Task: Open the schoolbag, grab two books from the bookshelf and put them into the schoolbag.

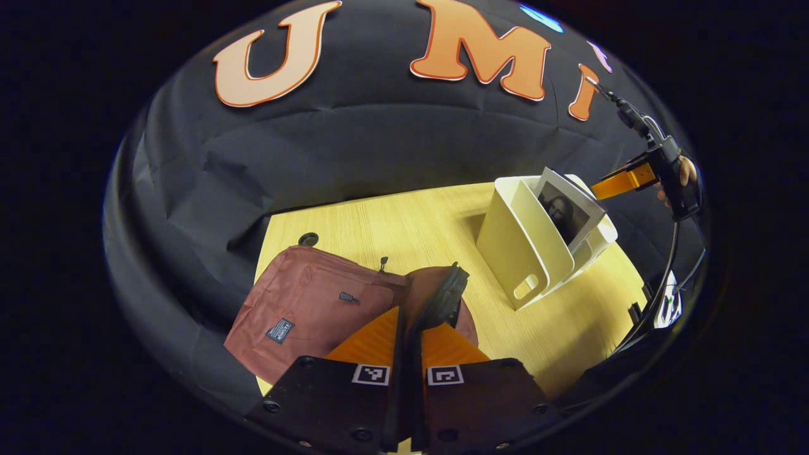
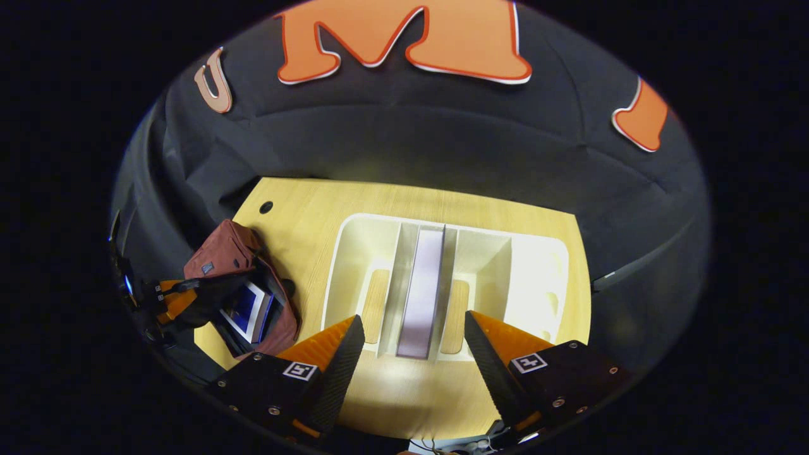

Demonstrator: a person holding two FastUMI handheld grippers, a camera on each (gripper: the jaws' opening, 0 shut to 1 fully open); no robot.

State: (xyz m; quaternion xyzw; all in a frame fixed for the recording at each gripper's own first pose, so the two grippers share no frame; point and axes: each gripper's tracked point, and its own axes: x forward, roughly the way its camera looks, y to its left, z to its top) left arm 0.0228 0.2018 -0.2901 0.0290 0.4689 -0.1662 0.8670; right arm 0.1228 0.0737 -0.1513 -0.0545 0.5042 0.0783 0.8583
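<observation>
On the wooden table (image 2: 328,208), toward its left edge in the right gripper view, sat the maroon schoolbag (image 2: 224,253) with its top pulled open. A blue-covered book (image 2: 249,309) was already lying inside the opening. The left hand-held gripper (image 2: 174,300) showed there at the bag's mouth, and in its own view the left hand-held gripper (image 1: 409,328) had its fingers pressed together on the bag's black zippered edge (image 1: 442,297), pinching it and holding that flap up. In that view the schoolbag (image 1: 303,303) lay flat near the front-left corner of the table (image 1: 411,221), with a small label patch on its front.

The white bookshelf (image 2: 537,272), a divided file-holder kind of thing, stood more toward the middle and right of the table. One slim book (image 2: 422,291) stood upright in a middle slot, spine edge facing the camera. The right hand-held gripper (image 2: 414,341) hung just in front of it with its fingers spread wide, one on each side of the book's slot, not touching anything as far as I could tell.

From the left gripper view, the bookshelf (image 1: 518,246) sat well apart from the bag, with the book (image 1: 565,212) sticking out the top, leaning a bit. The right hand-held gripper (image 1: 610,185) was right beside that book, with a person's hand (image 1: 679,180) holding it.
</observation>
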